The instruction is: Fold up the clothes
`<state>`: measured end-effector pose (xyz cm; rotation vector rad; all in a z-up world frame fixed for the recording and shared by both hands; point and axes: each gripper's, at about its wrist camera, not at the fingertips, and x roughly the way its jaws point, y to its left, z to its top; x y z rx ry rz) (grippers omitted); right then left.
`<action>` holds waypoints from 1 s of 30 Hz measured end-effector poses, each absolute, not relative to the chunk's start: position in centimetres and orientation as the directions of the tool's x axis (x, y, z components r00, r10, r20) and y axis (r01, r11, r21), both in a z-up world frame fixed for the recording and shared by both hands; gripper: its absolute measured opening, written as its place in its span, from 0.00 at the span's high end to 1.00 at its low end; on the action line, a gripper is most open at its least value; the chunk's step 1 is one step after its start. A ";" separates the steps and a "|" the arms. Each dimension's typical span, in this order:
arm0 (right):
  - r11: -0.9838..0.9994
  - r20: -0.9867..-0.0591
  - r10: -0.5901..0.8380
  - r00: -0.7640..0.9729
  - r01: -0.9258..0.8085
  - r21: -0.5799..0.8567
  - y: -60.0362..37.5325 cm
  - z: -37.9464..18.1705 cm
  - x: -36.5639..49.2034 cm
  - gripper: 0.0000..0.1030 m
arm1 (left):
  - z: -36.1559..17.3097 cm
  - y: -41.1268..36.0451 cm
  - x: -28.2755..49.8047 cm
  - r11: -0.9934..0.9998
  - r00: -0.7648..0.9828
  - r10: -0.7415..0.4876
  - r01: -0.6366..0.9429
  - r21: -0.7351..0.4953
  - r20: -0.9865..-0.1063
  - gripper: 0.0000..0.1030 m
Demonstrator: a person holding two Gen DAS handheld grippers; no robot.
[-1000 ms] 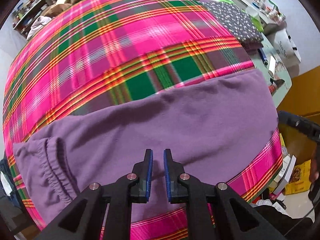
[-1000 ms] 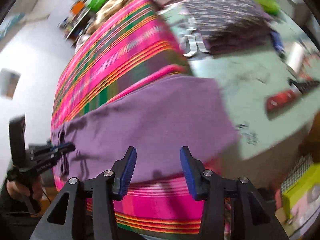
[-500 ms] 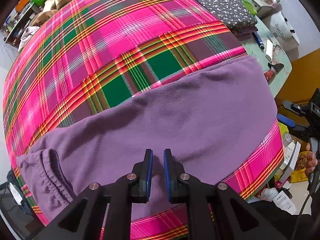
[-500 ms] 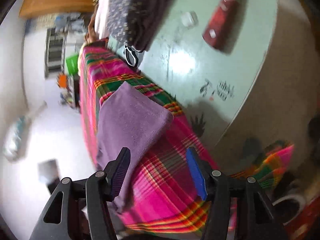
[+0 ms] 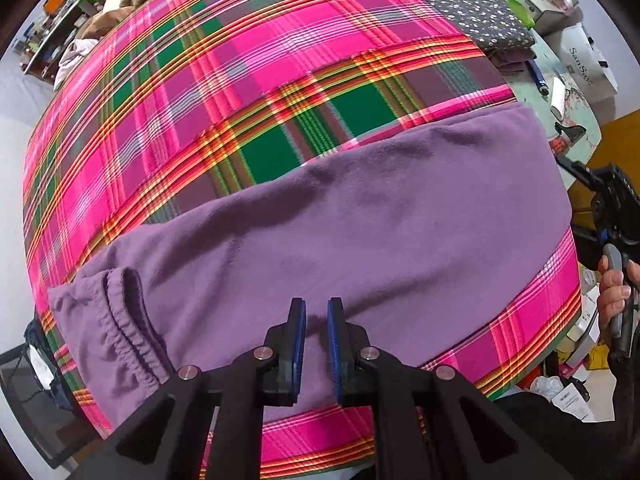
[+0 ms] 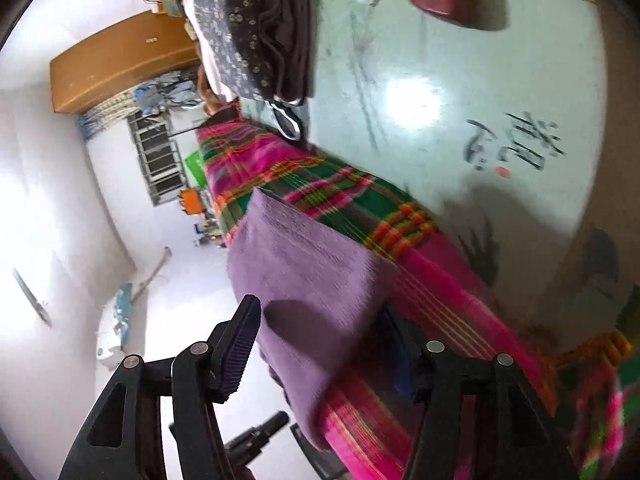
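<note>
purple garment [image 5: 360, 232]: flat on plaid cloth [image 5: 248, 92], near edge | soft, limp, light; take the end corner | left tongs [image 5: 316, 344]: narrow gap, nothing held, above it | right tongs [image 6: 320, 344]: jaws just opening, wide, straddling its end, not pinching

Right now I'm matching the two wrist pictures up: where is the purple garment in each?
Left wrist: the purple garment spans the lower half, cuff at lower left.
Right wrist: it sits at lower centre, its corner between the open right gripper's fingers.
Shared landmark: the pink plaid cloth beneath it, also behind the garment in the right view.
</note>
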<state>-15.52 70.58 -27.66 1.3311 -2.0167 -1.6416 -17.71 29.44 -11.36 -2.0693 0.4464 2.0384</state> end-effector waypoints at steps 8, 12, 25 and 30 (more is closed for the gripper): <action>-0.046 -0.315 -0.723 -0.615 -0.412 0.910 71.3 -26.1 -16.7 0.65 | -11.3 28.9 -17.3 -0.946 0.009 -0.067 -0.317 0.060 -0.998 0.89; -0.076 -0.309 -0.732 -0.608 -0.377 0.923 71.4 -25.0 -17.7 0.79 | -11.3 28.6 -17.2 -0.952 0.014 -0.055 -0.302 0.048 -0.998 0.89; -0.335 -0.373 -0.738 -0.562 -0.174 0.926 69.9 -15.6 -19.7 0.86 | -10.4 25.0 -18.5 -0.960 -0.013 0.018 -0.279 -0.014 -1.000 0.89; -0.420 -0.396 -0.749 -0.531 -0.082 0.904 66.8 -11.3 -20.2 0.88 | -9.7 23.1 -18.9 -0.961 -0.034 0.073 -0.269 -0.061 -0.997 0.89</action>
